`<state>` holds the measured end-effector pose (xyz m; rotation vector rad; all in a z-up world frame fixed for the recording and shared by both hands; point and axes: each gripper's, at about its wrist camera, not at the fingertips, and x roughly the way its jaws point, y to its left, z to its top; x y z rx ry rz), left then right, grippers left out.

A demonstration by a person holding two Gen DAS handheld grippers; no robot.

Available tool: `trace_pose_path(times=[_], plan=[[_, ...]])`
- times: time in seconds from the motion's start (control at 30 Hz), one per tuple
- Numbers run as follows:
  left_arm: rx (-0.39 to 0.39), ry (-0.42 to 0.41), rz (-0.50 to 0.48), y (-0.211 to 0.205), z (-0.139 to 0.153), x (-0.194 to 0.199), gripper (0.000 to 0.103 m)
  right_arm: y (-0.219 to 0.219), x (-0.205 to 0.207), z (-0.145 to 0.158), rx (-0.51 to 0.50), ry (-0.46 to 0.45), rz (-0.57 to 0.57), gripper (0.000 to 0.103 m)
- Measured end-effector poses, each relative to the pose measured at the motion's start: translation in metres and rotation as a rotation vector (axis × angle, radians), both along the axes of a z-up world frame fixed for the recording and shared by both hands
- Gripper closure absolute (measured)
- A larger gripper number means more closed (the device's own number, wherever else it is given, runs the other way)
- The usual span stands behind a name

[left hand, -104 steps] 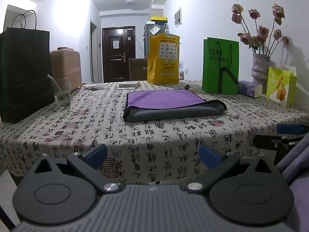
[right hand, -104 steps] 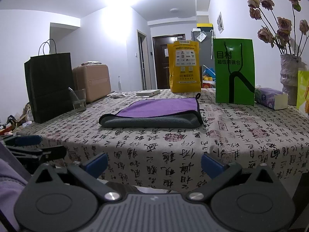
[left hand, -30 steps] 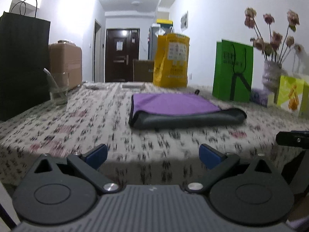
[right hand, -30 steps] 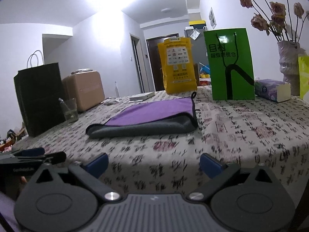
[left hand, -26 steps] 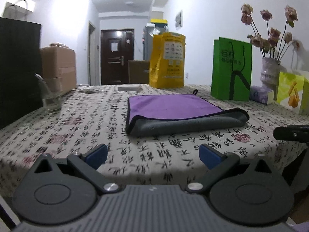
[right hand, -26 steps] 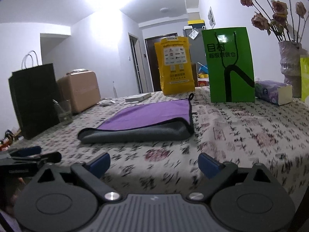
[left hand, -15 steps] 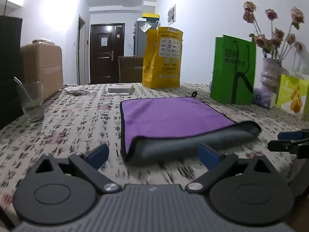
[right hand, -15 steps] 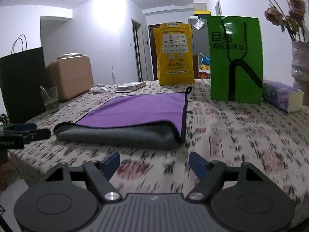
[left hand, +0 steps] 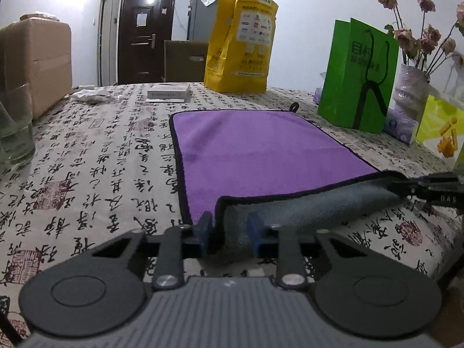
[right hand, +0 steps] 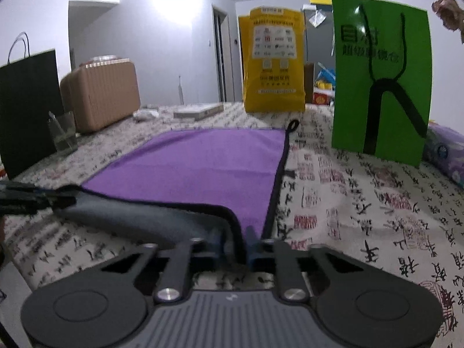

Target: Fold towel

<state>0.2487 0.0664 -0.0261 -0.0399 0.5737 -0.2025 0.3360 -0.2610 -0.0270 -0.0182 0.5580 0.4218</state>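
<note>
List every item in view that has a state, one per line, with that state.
left gripper: shut on the towel's near left corner
right gripper: shut on the towel's near right corner
towel: flat on the table, near edge turned up showing grey
glass: upright
green bag: standing upright
yellow bag: standing upright
door: closed

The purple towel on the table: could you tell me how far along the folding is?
The purple, grey-backed microfibre towel lies folded once, its grey fold at the near edge. The left gripper and right gripper each pinch a near corner. The next fold, carrying those corners to the far edge, is left.
</note>
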Motion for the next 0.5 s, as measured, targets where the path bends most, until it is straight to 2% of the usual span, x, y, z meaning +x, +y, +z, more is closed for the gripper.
trace_pose_path(times=[0.07, 0.17, 0.27, 0.5], plan=[[-0.008, 0.002, 0.008, 0.002, 0.001, 0.0, 0.096, 0.0, 0.001, 0.0, -0.01, 0.003, 0.015, 0.096], [-0.002, -0.001, 0.015, 0.004, 0.006, 0.002, 0.097, 0.005, 0.004, 0.007, -0.053, -0.006, 0.022, 0.099], [0.025, -0.037, 0.008, 0.003, 0.012, 0.005, 0.097, 0.007, 0.009, 0.013, -0.073, -0.024, 0.03, 0.099], [0.062, -0.045, -0.001, 0.005, 0.02, 0.036, 0.097, 0.013, 0.036, 0.021, -0.105, -0.048, 0.026, 0.099]])
